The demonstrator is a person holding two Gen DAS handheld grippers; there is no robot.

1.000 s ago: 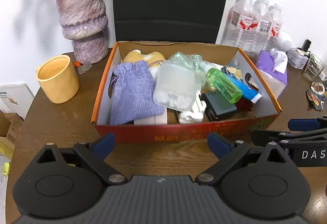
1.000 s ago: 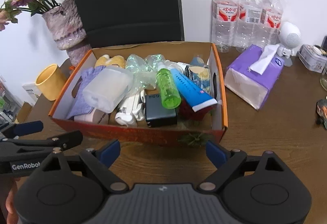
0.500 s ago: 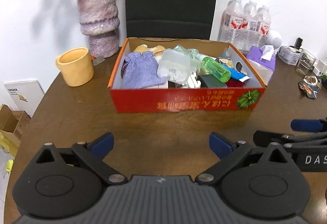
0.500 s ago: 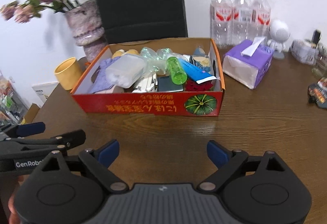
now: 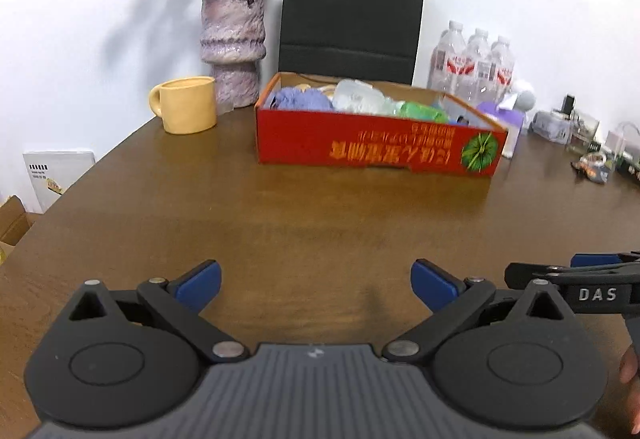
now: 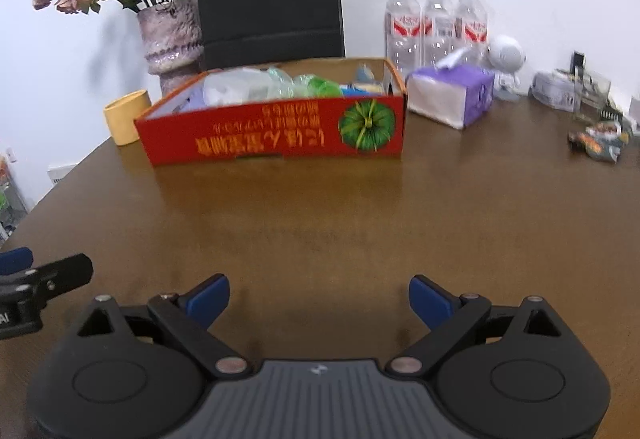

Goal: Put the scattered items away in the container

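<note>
Both grippers have pulled back from the box [image 5: 376,141] since a second ago, so it now sits far up the table [image 5: 304,223] at about 12 o'clock in each view, where before it filled the foreground. The right gripper's jaws have just been opening, with nothing between them.

The box is red with orange print and a green pumpkin picture on its near wall. It is full: a lilac pouch [image 5: 298,98] lies at its left end, a clear plastic tub [image 5: 354,95] in the middle and a green bottle [image 5: 420,110] towards the right.

At 10 o'clock from the box stands a yellow mug [image 5: 186,110], and behind that a purple vase [image 5: 233,47] of dried roses. A black paper bag [image 5: 352,11] stands at the box's 12 o'clock. Three water bottles [image 6: 436,25] stand at 1 o'clock and a purple tissue pack [image 6: 452,95] just beside the box's right end.

The left gripper [image 5: 316,285] is spread wide over bare table, holding nothing. The right gripper [image 6: 319,299] is likewise wide apart and empty.
</note>
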